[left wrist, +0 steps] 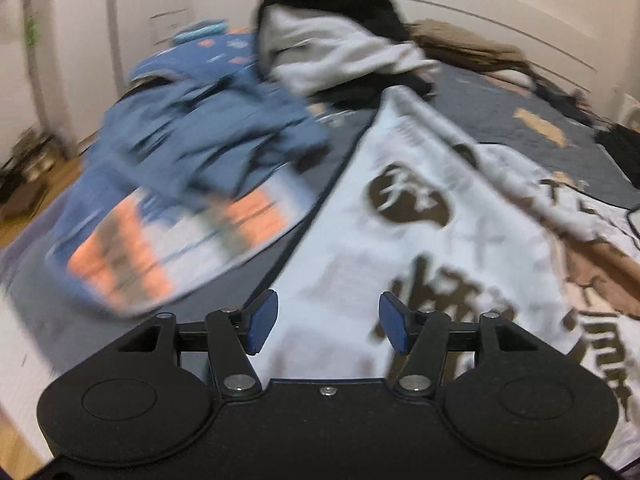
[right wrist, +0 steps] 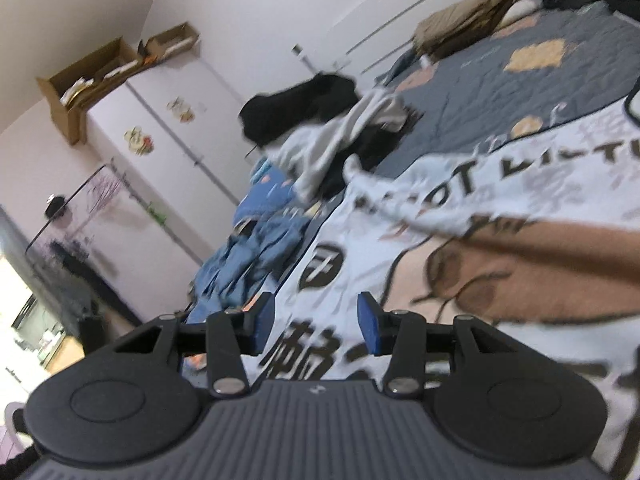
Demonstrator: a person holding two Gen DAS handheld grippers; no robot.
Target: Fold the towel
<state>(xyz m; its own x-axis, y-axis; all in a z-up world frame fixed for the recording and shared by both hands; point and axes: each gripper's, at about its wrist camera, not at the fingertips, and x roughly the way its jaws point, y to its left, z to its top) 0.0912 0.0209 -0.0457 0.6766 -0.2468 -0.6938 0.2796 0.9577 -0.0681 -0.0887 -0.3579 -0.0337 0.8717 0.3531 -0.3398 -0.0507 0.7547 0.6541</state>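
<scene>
Printed towel (left wrist: 420,240) spread mid-frame on bed (left wrist: 540,120), one flap doubled over at right; folds remain. Left gripper (left wrist: 326,326) and right gripper (right wrist: 316,322) both released, grasping nothing

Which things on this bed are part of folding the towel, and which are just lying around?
For the job:
white printed towel
left gripper, open
right gripper, open

Lying about:
blue clothes
grey garment
black garment
tan clothes
cardboard boxes
</scene>
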